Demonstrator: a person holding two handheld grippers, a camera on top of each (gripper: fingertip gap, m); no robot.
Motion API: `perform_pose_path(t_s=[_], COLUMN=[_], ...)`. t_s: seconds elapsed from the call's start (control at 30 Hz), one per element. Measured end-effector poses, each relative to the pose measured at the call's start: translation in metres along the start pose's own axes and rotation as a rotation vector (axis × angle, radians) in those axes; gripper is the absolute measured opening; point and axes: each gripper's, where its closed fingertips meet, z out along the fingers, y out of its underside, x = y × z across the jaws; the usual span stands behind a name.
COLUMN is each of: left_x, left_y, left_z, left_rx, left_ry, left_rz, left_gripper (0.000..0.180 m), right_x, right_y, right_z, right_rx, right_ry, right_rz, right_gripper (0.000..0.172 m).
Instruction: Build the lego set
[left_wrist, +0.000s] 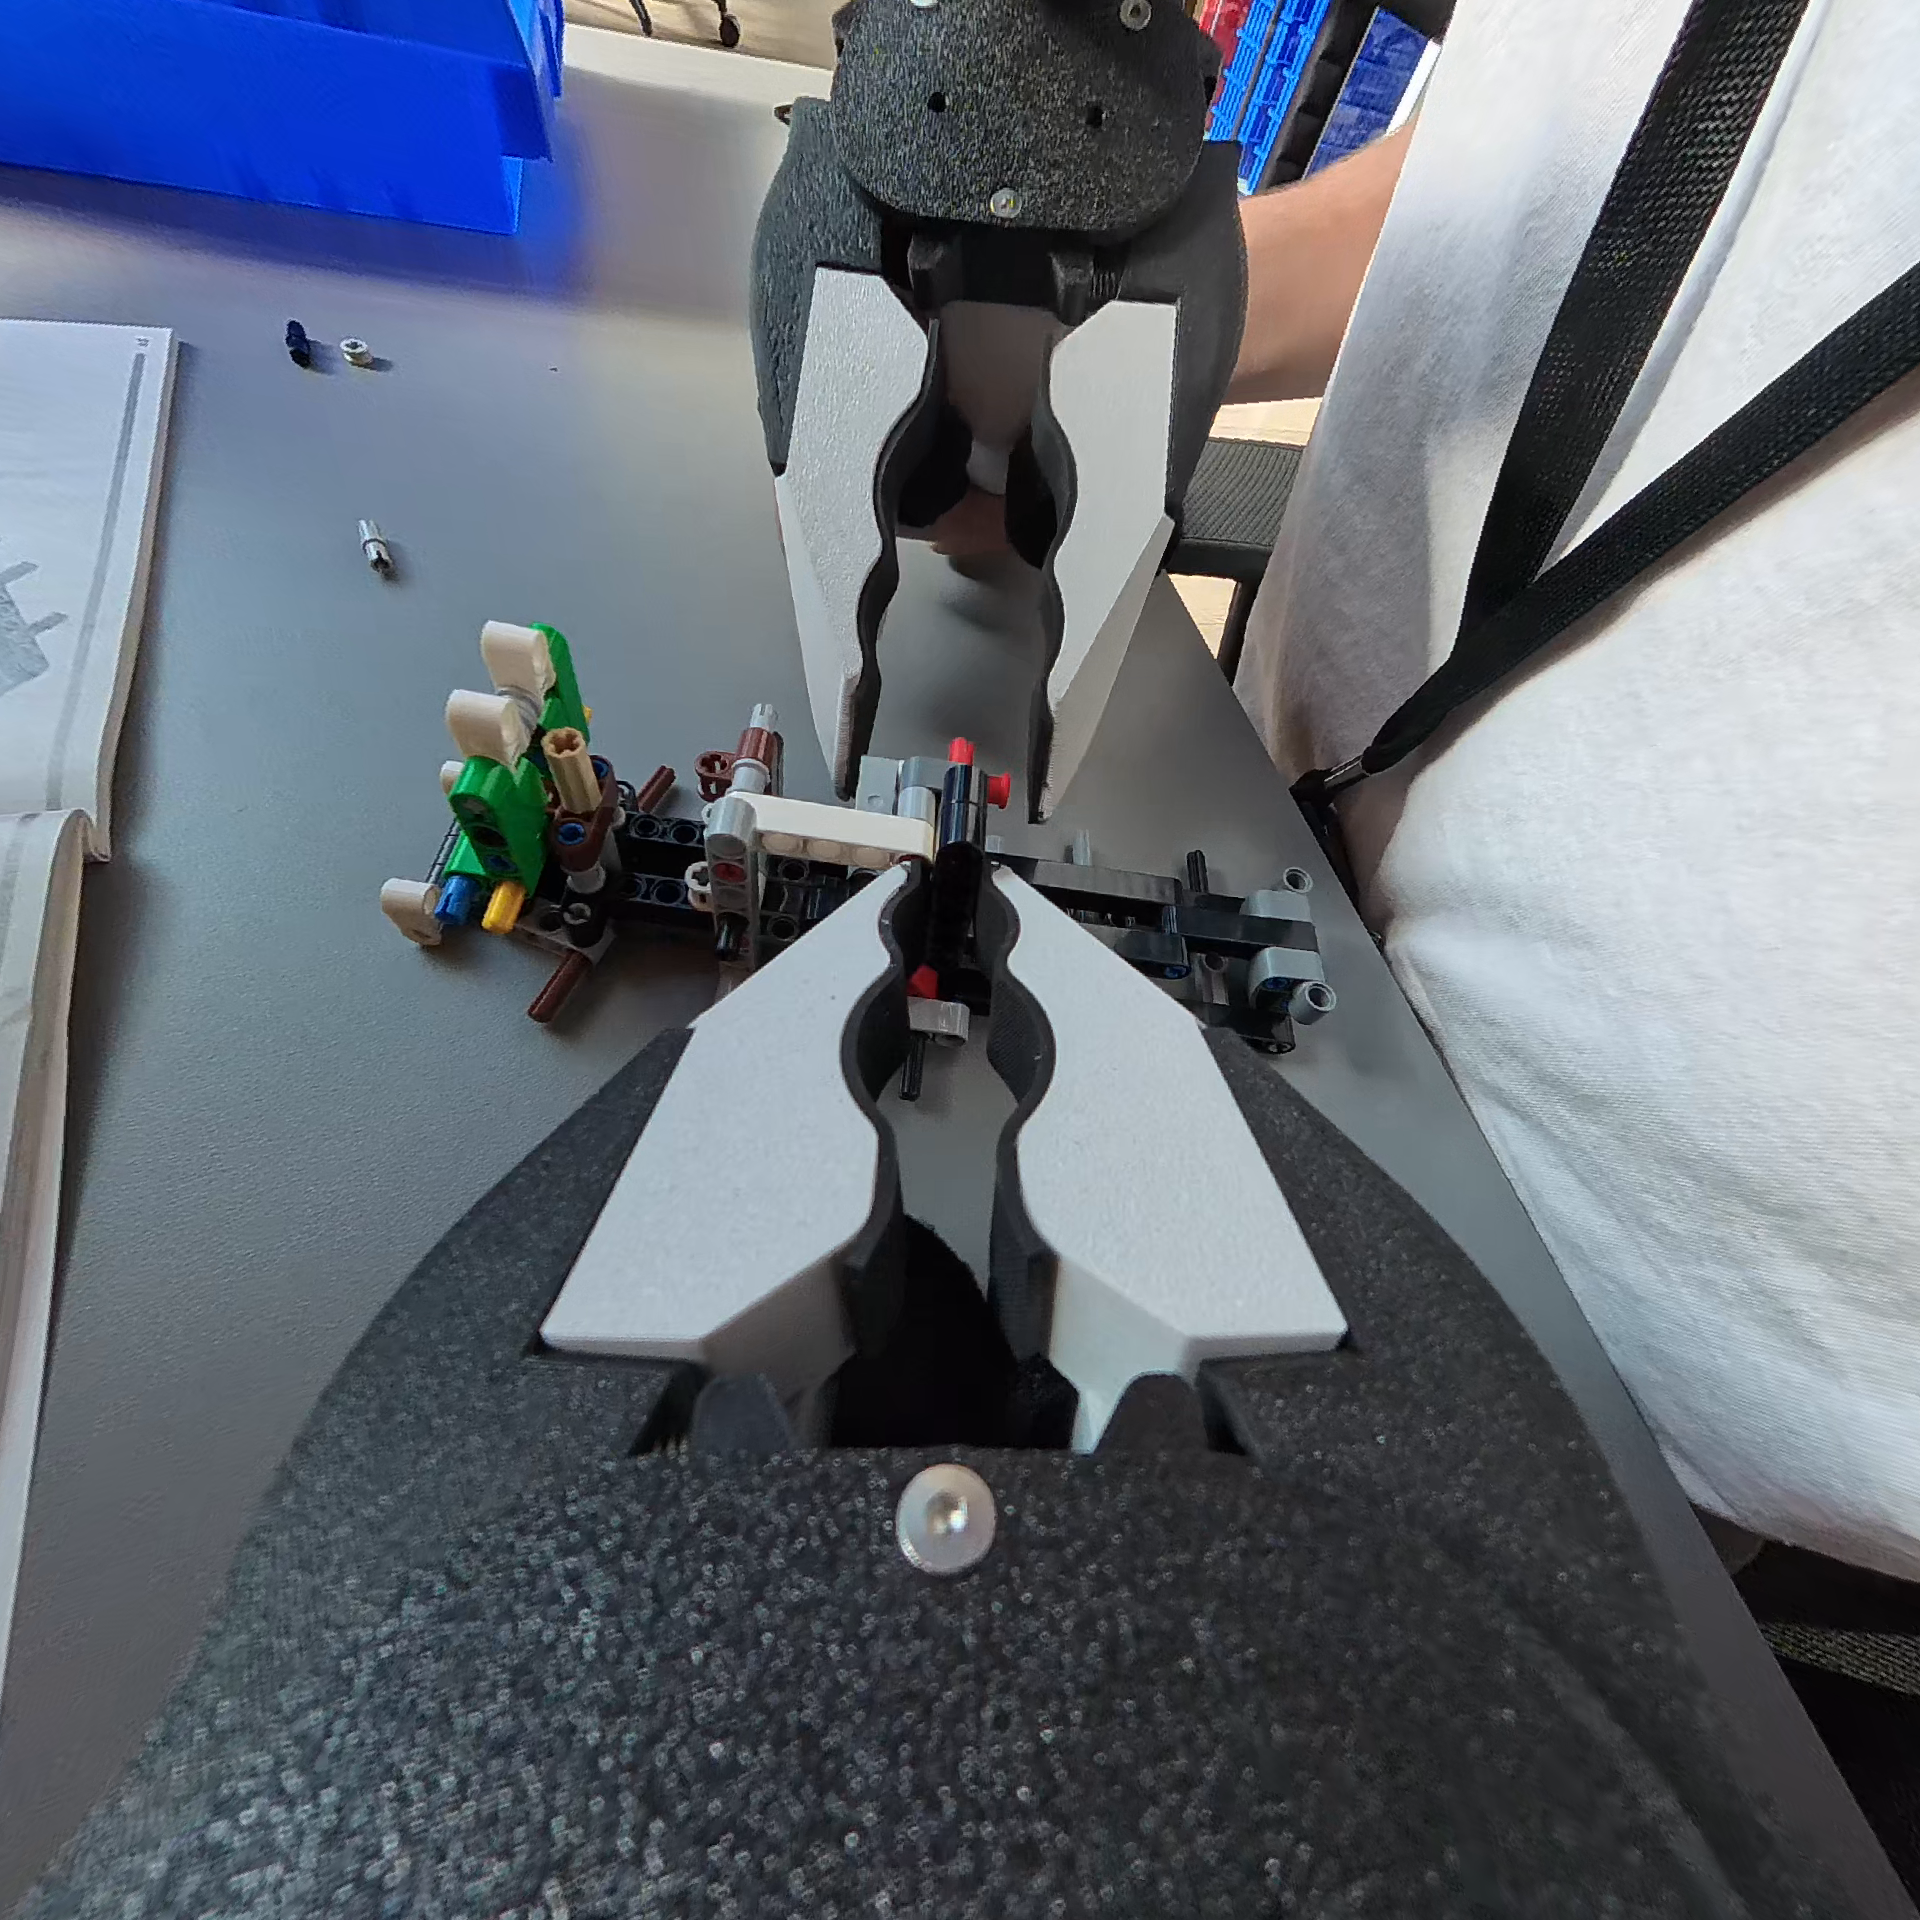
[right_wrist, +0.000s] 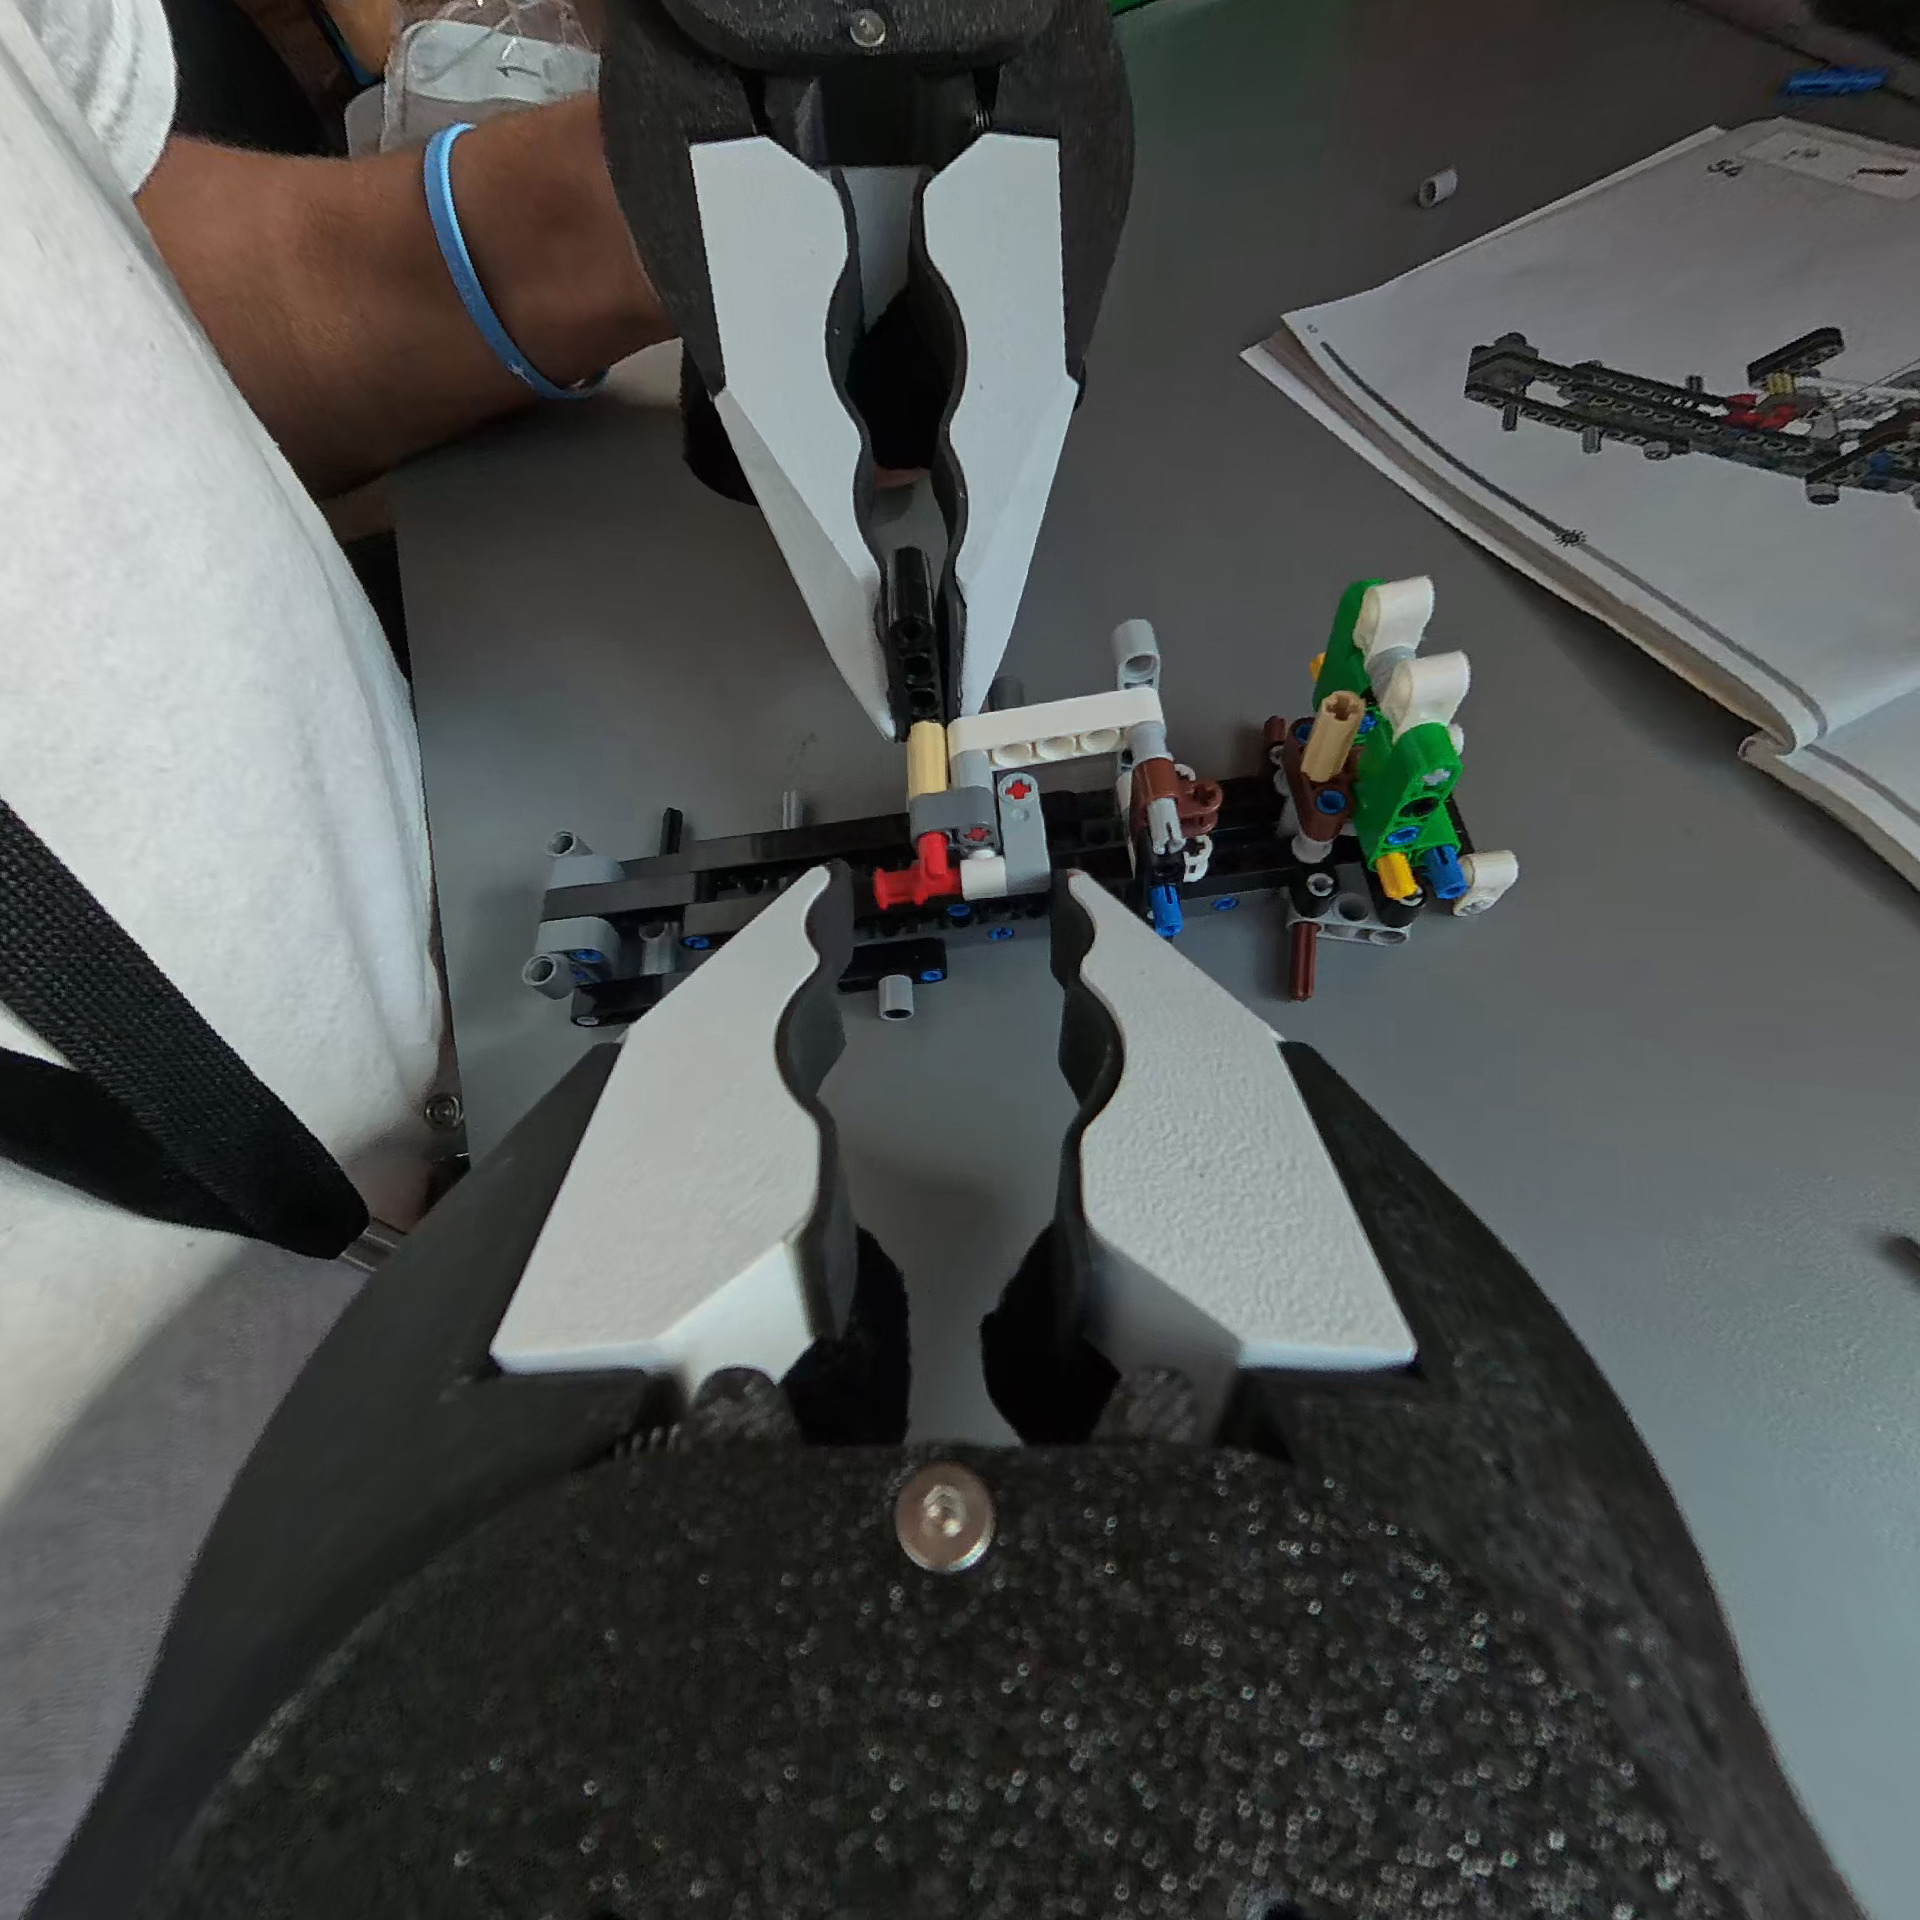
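Landmark: brick model (right_wrist: 1039, 862), long black frame lying flat on grey table (right_wrist: 1558, 1195).

Left gripper (left_wrist: 948, 883): clenched on black beam (left_wrist: 956, 904) standing up from middle of model; both fingertips (left_wrist: 868, 904) pressed against beam sides. Same grip seen from opposite side in right wrist view, beam (right_wrist: 914, 644) between closed tips.

Right gripper (right_wrist: 948, 894): released, jaws wide apart, nothing gripped. Tips set either side of grey-and-red connector cluster (right_wrist: 966, 842) at middle of model, near it; contact with cluster cannot be told. Red pin (right_wrist: 909, 881) just inside left-hand tip.

Beside cluster: white beam (right_wrist: 1049, 727) running toward green end of model. At that end: green upright pieces (right_wrist: 1403, 769) with cream connectors, brown pieces (right_wrist: 1174, 800), blue and yellow pins. At opposite end: grey connectors (right_wrist: 571, 935), close to table edge.

Beyond green end of model: open instruction booklet (right_wrist: 1662, 468). Farther beyond: loose small pins (left_wrist: 374, 545), blue bins (left_wrist: 270, 104).

Along table edge near grey end of model: person in white garment (left_wrist: 1610, 727) with black strap.
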Motion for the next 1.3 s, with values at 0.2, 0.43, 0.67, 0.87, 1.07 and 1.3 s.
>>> perform_pose_path(t_s=[0.2, 0.43, 0.67, 0.87, 1.07, 1.3], left_x=[0.0, 0.0, 0.0, 0.001, 0.002, 0.002], left_y=[0.0, 0.0, 0.0, 0.0, 0.0, 0.0], left_z=[0.0, 0.0, 0.0, 0.002, 0.002, 0.002], left_rx=[0.0, 0.001, 0.001, 0.0, -0.001, -0.001], left_ry=[0.003, 0.002, 0.0, 0.0, 0.003, 0.007], left_rz=[-0.003, -0.006, -0.004, 0.002, 0.003, -0.002], left_gripper=[0.005, 0.005, 0.005, 0.005, 0.005, 0.005], right_x=[0.002, 0.003, 0.004, 0.006, 0.006, 0.006], right_y=[0.001, 0.001, 0.002, 0.003, 0.002, 0.001], right_z=[0.002, 0.003, 0.002, 0.001, 0.001, -0.008], right_rx=[-0.033, -0.052, -0.085, -0.105, -0.062, -0.021], right_ry=[0.019, 0.028, 0.037, 0.031, 0.026, -0.008], right_rz=[-0.053, -0.073, -0.089, -0.093, -0.07, -0.006], right_gripper=[0.032, 0.031, 0.028, 0.023, 0.023, 0.025])
